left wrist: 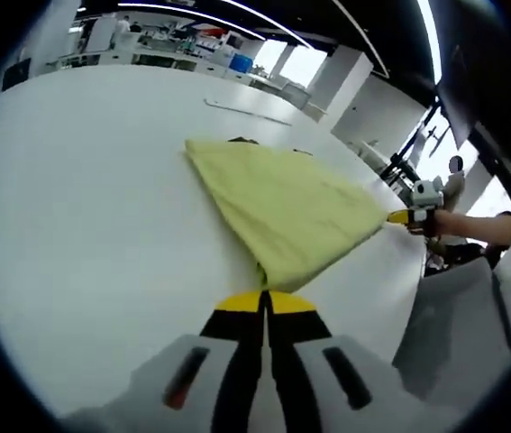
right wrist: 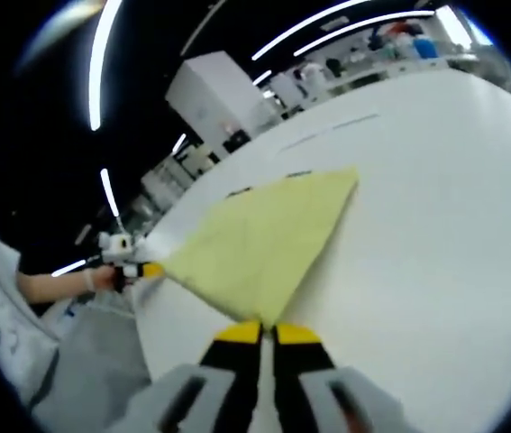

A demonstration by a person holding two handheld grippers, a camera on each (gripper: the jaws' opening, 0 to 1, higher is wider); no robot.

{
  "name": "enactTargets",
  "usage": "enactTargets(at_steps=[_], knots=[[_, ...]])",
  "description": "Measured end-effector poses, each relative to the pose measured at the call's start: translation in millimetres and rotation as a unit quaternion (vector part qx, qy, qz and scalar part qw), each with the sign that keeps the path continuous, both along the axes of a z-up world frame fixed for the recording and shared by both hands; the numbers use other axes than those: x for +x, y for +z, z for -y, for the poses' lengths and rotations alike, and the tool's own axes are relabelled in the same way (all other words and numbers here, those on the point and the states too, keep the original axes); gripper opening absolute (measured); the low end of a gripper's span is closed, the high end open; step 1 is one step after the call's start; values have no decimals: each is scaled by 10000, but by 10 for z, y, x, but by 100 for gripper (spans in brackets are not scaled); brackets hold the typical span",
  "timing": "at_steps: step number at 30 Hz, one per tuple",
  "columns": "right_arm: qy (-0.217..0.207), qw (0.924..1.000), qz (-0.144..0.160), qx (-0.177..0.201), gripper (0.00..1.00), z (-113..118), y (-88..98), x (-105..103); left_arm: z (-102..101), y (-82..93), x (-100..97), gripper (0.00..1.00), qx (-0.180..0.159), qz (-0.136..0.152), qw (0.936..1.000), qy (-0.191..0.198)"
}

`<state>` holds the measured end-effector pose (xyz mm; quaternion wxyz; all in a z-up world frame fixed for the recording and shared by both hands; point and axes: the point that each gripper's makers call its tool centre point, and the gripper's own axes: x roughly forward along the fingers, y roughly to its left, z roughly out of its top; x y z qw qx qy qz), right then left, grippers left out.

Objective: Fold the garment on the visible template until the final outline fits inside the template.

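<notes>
1. Because the table [left wrist: 75,225] is a broad, smooth white surface, it will likely offer little grip on cloth, so a fold may slide unless it is laid down gently. No template outline can be made out on it.
2. The garment [left wrist: 282,212] is a yellow cloth, stretched out over the table between the two grippers, its far corner lying toward the middle of the table. It hangs taut and thin, so it is judged light, soft and limp: it will sag wherever it is not held and will not keep a crease by itself. It is not fragile. Corners and edges are the best places to take hold.
3. The left gripper [left wrist: 266,302] has its jaws together, clamped on one near corner of the garment.
4. The right gripper [right wrist: 267,329] likewise has its jaws pressed together on the other near corner. In the left gripper view it appears at the cloth's far right tip.
</notes>
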<state>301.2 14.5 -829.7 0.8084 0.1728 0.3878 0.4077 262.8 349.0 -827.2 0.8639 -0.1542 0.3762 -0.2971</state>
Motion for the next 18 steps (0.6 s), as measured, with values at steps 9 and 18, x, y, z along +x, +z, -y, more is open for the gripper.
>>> enactTargets(at_steps=[9, 18], knots=[[-11, 10000, -59, 29, 0, 27, 14, -87, -53, -14, -66, 0, 167, 54, 9998, -28], [117, 9999, -95, 21, 0, 66, -2, -229, -110, -89, -200, 0, 205, 13, 9998, -36]])
